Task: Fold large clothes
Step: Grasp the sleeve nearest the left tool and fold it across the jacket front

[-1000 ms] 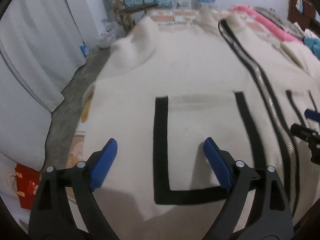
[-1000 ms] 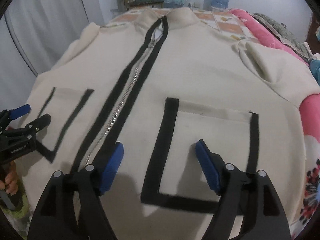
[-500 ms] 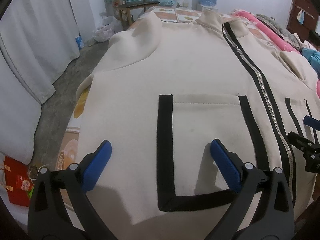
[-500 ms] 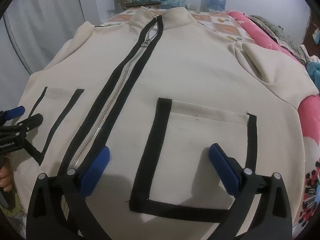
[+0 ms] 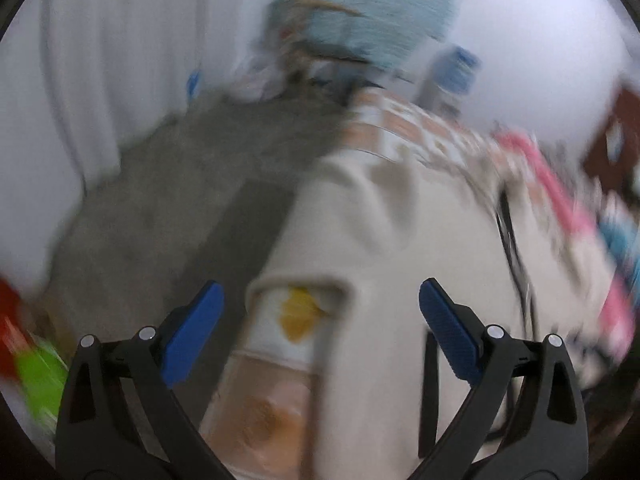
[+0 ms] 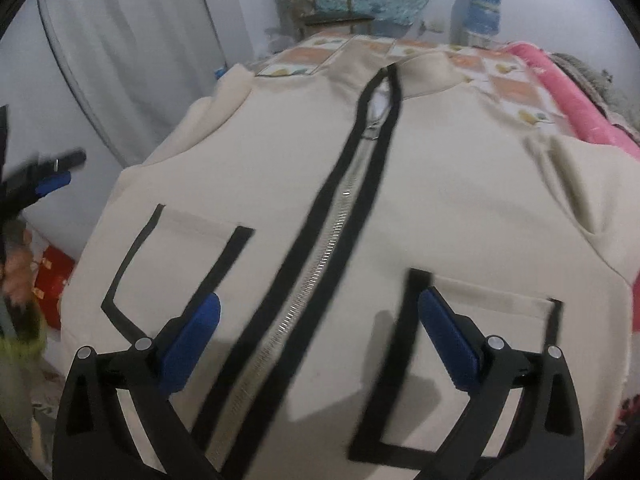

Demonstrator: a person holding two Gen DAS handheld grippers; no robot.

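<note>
A large cream jacket (image 6: 460, 200) with a black-edged zipper (image 6: 332, 236) and two black-trimmed pockets lies flat, front up, on the bed. My right gripper (image 6: 320, 300) hovers open over its lower middle. Its blue fingers straddle the zipper and nothing is between them. In the blurred left wrist view, my left gripper (image 5: 320, 292) is open above the jacket's (image 5: 400, 260) left edge, where a cream sleeve end (image 5: 304, 280) curls over the sheet. It holds nothing. The left gripper (image 6: 52, 176) also shows at the far left of the right wrist view, off the jacket.
The bed has a patterned sheet (image 6: 512, 88) and a pink blanket (image 6: 568, 96) on the right. Grey floor (image 5: 180, 200) and a white curtain (image 6: 120, 60) lie to the left, with a red bag (image 6: 52, 276) below. A wooden chair (image 6: 320, 4) and water bottle (image 6: 480, 12) stand behind.
My left gripper swung quickly left off the pocket to the jacket's left edge and rolled. My right gripper shifted left from the right pocket to over the zipper, and its jaws widened.
</note>
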